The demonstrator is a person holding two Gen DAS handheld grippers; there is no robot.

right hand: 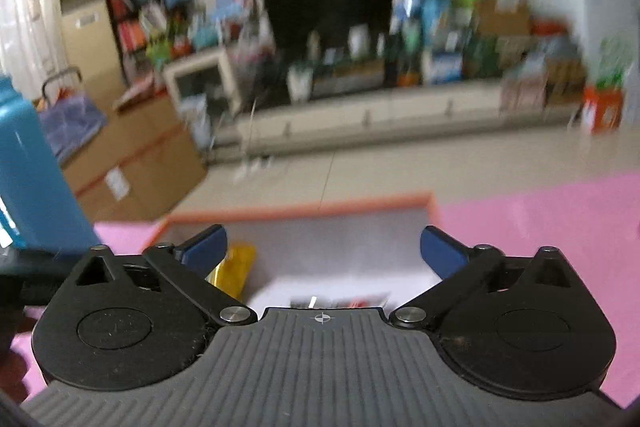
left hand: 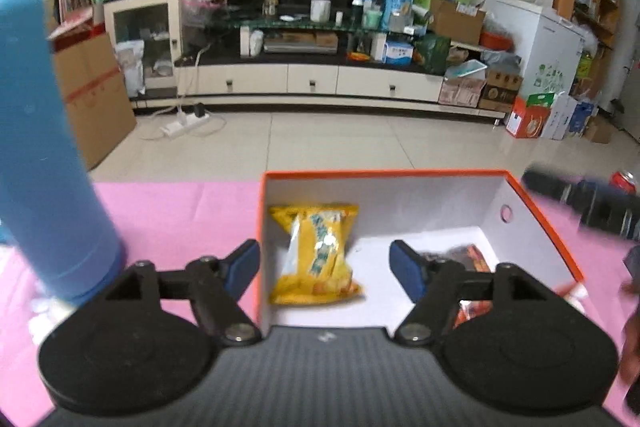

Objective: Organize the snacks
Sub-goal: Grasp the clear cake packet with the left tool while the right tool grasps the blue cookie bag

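Hovering level over the near edge of an orange box (left hand: 536, 215), the left tongs (left hand: 324, 265) are spread wide and carry nothing; their blue-padded fingers (left hand: 242, 265) straddle the box's left wall, one pad outside it above the pink table (left hand: 168, 211), the other inside over the white floor of the box. Between the pads, lower down, a yellow snack packet (left hand: 316, 255) lies inside the box against the left wall, its crimped top toward the far side. A second, dark red-and-orange packet (left hand: 472, 259) lies in the right part of the box, partly hidden behind the right-hand finger. A tall blue bottle (left hand: 44, 147) stands upright on the table to the left of the box, well apart from it. At the right edge of this view a blurred black shape (it looks like the other tool, though I cannot tell for sure) crosses above the table, with a red can (left hand: 623, 181) just behind it. The right wrist view is smeared and tilted: the right tongs (right hand: 324, 247) are also released, pads far apart and gripping nothing, poised above the box (right hand: 304, 209) near its right half, with the yellow packet (right hand: 234, 269) peeking out beside the left-hand finger and the bottle (right hand: 28, 167) at the far left.
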